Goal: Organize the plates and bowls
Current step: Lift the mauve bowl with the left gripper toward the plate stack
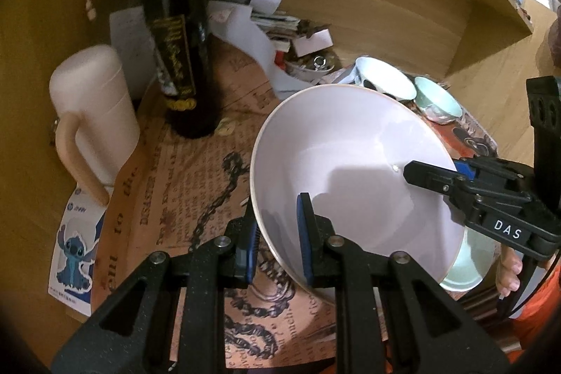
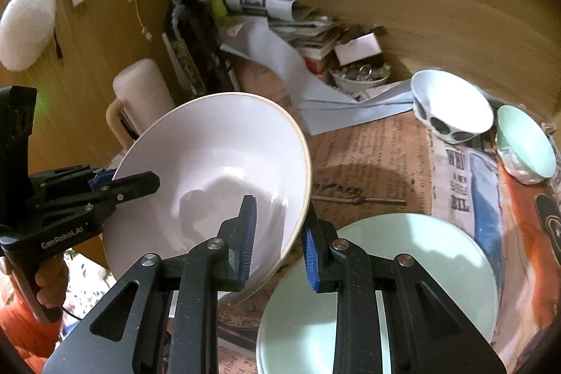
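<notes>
A large white bowl (image 1: 354, 170) with a gold rim is held up in the air between both grippers; it also shows in the right wrist view (image 2: 210, 163). My left gripper (image 1: 278, 247) is shut on its near-left rim, one finger inside and one outside. My right gripper (image 2: 278, 246) straddles the opposite rim with its jaws set wide, and it shows in the left wrist view (image 1: 452, 177). A pale green plate (image 2: 413, 265) lies on the table below the bowl. A white patterned bowl (image 2: 452, 107) and a pale green bowl (image 2: 526, 142) stand at the back right.
A dark wine bottle (image 1: 178, 34) and a cream jug with a handle (image 1: 94, 114) stand at the left. Papers, books and a small dish of trinkets (image 2: 361, 76) crowd the back corner. Wooden walls enclose the desk; a printed paper mat (image 1: 182, 198) covers it.
</notes>
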The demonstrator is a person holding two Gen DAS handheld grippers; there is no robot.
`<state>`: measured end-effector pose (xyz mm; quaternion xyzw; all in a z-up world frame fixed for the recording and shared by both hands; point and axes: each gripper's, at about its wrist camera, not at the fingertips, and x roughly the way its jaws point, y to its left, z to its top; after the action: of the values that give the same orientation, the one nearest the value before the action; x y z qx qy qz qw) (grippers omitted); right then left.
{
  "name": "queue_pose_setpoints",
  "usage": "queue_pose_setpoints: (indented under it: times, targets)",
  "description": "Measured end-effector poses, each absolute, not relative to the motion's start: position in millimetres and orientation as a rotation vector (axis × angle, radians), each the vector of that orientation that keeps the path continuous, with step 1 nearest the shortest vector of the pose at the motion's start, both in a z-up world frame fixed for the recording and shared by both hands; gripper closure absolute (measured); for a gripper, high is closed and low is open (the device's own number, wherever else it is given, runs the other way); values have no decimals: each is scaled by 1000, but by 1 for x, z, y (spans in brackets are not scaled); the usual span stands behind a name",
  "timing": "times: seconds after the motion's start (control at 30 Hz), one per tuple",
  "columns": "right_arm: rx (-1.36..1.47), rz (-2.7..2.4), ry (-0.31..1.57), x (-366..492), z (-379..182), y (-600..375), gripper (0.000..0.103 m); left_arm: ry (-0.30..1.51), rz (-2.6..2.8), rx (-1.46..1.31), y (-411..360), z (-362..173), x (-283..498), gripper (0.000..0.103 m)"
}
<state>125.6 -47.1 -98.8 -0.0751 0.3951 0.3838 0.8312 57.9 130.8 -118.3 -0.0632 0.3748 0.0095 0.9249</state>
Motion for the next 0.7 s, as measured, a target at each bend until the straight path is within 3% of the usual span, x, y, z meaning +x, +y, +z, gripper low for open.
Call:
queue_pose_setpoints:
  times: [0.7]
  targets:
    - [-217, 818, 959, 139, -123, -22, 81, 857, 47, -148, 148, -150, 63, 84]
